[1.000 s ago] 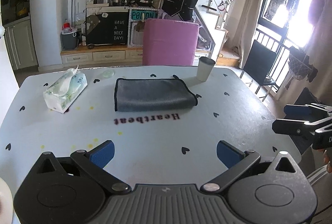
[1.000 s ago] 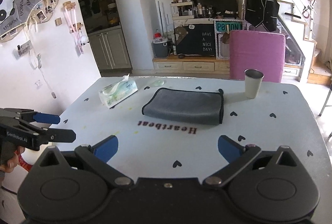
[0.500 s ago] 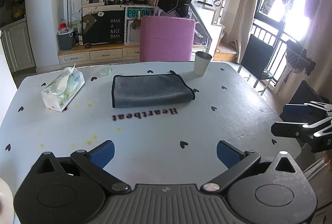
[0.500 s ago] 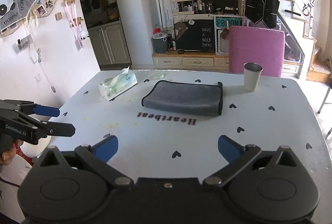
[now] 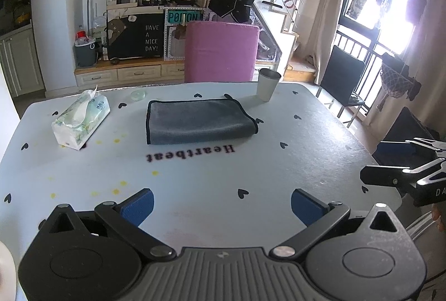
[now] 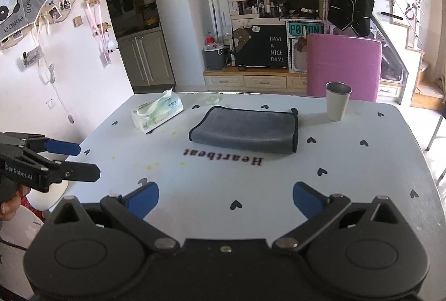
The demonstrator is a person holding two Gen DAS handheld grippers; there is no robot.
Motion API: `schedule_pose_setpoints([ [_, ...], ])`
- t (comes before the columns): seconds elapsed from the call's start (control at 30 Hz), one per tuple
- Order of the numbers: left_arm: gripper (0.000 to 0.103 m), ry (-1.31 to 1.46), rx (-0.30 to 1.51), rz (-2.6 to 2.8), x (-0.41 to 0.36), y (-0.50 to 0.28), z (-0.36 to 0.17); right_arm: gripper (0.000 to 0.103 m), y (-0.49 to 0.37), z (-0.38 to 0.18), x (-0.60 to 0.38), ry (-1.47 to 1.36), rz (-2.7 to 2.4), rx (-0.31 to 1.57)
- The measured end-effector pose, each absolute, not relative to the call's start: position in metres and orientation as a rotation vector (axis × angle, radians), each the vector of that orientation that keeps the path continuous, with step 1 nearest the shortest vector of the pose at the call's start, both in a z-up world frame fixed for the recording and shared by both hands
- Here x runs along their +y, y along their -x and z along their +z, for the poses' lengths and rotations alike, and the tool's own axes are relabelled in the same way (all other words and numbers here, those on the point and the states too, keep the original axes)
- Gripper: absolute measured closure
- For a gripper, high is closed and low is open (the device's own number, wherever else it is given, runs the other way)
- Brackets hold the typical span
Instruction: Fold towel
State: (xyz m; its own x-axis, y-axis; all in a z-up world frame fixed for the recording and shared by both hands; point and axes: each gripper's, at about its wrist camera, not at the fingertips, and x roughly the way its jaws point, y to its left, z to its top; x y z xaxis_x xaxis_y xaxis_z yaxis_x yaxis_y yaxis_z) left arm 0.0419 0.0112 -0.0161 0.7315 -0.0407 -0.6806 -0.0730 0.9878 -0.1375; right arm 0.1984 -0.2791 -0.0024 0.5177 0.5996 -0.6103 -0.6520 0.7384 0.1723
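the left tool hangs over the near edge of the tabletop, its blue pads spread wide with nothing between them. the right tool hangs over the same near edge, its fingers likewise spread wide and empty. each tool shows in the other's view: the right tool juts in past the tabletop's right side, and the left tool juts in at the tabletop's left side, both with their fingers apart.

the towel is well apart from both tools, beyond the "heartbeat" print on the tabletop. it is grey with a dark trim, folded into a flat rectangle, its rounded fold toward the tools and its trimmed edges on the far side and on one end. a small loop sticks out at its far right corner.

left of the towel lies a tissue pack, a sheet poking from its top. just beyond the towel's far left corner sits a small round lid. right of the towel and slightly beyond it a cup stands upright. behind the towel, past the tabletop's far edge, is a pink chair.
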Motion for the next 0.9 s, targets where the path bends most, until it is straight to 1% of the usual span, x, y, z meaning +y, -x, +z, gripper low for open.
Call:
schedule_pose_setpoints([
  [0.9,0.000,0.159,0.753,0.021,0.0107,-0.0415,-0.0175,0.001,-0.1970,-0.0021,-0.2775,0.082,0.758,0.698],
])
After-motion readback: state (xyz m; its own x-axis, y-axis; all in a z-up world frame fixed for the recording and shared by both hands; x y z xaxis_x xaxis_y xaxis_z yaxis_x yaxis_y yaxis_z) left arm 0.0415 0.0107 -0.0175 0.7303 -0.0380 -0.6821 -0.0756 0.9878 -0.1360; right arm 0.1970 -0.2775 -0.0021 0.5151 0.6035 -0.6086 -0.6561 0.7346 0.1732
